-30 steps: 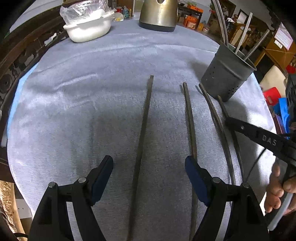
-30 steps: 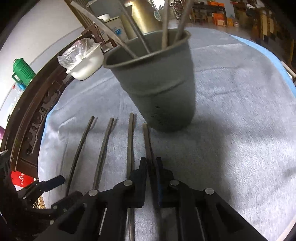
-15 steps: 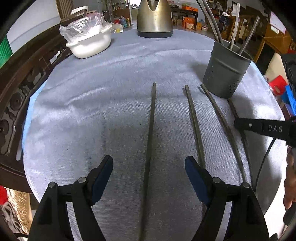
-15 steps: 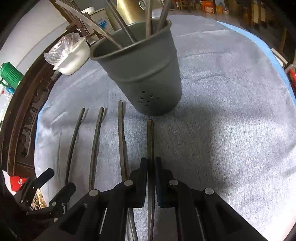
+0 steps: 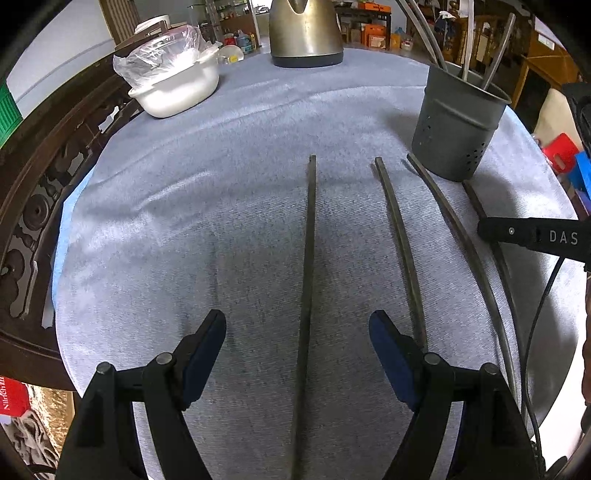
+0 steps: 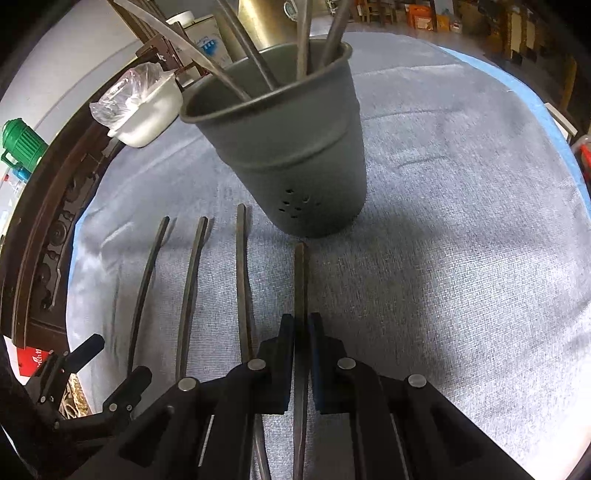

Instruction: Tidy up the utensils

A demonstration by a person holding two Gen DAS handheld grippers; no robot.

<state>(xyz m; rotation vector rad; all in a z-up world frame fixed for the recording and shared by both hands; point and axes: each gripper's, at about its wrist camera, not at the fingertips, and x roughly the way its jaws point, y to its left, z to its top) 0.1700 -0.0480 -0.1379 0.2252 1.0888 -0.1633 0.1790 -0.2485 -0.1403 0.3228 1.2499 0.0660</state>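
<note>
Grey holder (image 6: pixel 291 155) now nearer at 12 o'clock; right gripper (image 6: pixel 302 354) clamped on rightmost chopstick (image 6: pixel 301 280), ready to lift; left gripper (image 5: pixel 297 354) spread wide astride leftmost chopstick (image 5: pixel 308 258), untouched.

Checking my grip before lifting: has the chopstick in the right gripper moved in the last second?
Yes. The chopstick has swung its tip right along the holder base, away from the neighbouring chopstick; the right gripper is shut on it.

Chopsticks flat on cloth: 4 (image 6: pixel 242 280). Holder: 1 (image 6: pixel 291 155), approx. 4 sticks inside. Bowl: 1 (image 5: pixel 177 92). Kettle: 1 (image 5: pixel 304 33).
</note>
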